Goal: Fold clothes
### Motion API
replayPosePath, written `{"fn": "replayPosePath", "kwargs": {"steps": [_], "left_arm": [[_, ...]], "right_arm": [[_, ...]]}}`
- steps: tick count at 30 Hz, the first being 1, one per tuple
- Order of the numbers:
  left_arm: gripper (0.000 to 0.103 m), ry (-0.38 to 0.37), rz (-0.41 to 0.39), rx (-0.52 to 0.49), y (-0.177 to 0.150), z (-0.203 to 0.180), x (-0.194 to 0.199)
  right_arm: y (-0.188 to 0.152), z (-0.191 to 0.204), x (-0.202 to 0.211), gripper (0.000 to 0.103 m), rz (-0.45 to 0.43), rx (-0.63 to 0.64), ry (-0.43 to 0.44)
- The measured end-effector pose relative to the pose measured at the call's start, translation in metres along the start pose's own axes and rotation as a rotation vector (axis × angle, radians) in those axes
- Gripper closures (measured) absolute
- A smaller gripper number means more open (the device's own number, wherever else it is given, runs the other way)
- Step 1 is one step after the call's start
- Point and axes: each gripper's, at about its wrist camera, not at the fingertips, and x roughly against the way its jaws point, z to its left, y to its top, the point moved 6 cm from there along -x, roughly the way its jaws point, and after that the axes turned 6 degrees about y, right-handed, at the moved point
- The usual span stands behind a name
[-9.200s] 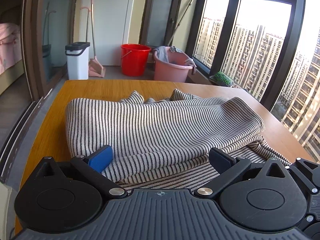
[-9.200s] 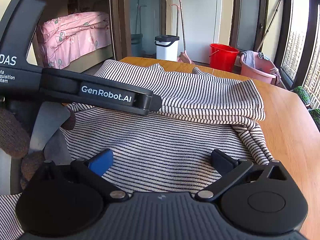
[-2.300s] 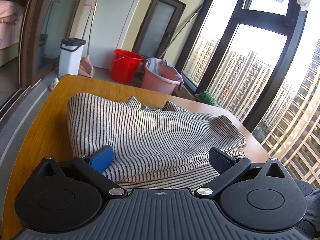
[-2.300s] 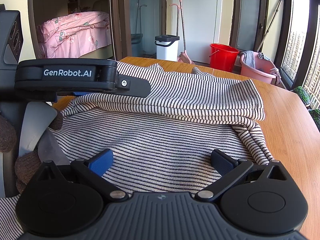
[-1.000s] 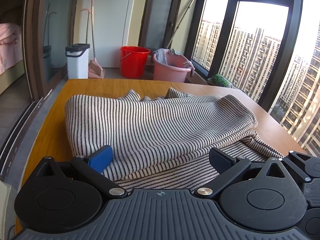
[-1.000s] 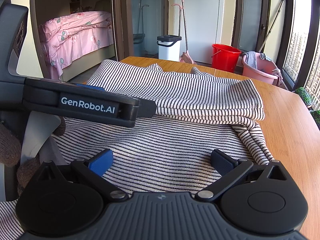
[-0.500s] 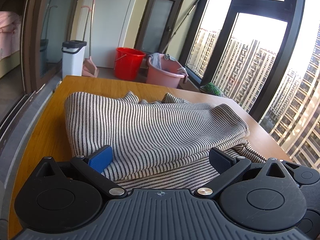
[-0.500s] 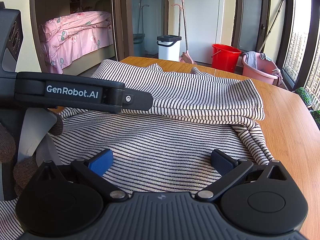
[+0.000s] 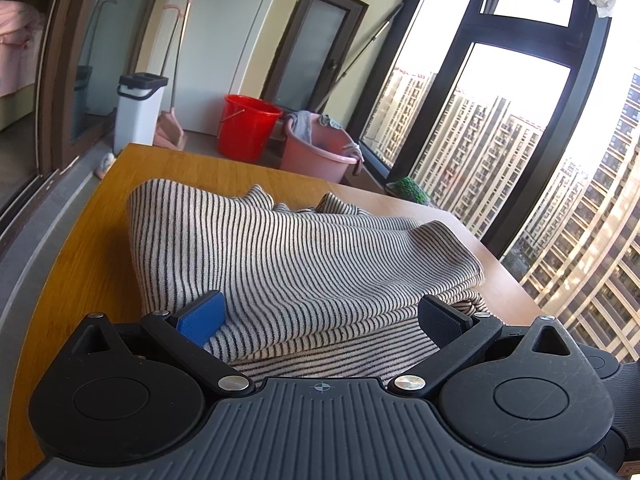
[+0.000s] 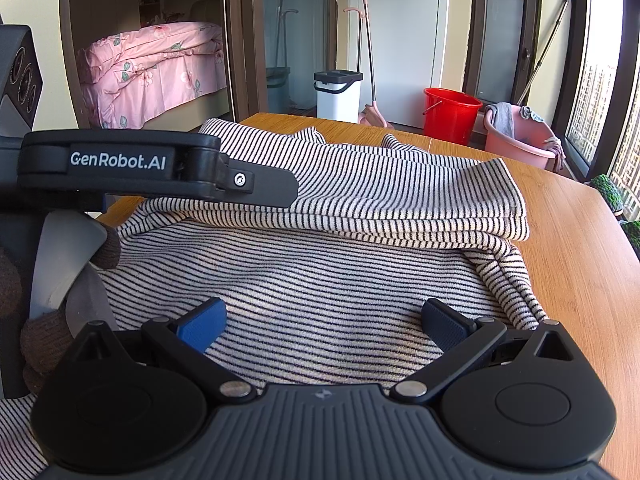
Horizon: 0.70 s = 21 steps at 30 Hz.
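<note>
Bed (image 10: 152, 68) only in right view, behind striped garment (image 10: 360, 280).

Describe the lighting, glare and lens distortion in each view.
Left wrist view: tall window panes blown out white, frames bowed by fisheye, striped knit garment evenly lit and sharp. Right wrist view: softer indoor light, sun patch on the wooden table, door frames curved at the edges.

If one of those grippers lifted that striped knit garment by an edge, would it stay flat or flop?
The black-and-cream striped knit garment would probably flop: it already drapes in soft folds on the wooden table. The folded upper layers would likely slide open. It looks fairly thick, so perhaps moderately heavy for cloth.
</note>
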Motion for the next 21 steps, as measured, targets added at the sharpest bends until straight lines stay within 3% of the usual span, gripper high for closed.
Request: {"fn": "replayPosePath", "kwargs": {"steps": [14, 21], "left_arm": [[0.000, 0.001, 0.002, -0.002, -0.0004, -0.0001, -0.0021], [0.000, 0.057, 0.025, -0.080, -0.0027, -0.0093, -0.0061]], "right_arm": [[-0.0001, 0.0000, 0.0003, 0.000, 0.000, 0.000, 0.000], [-0.0009, 0.0012, 0.0009, 0.000, 0.000, 0.000, 0.000]]}}
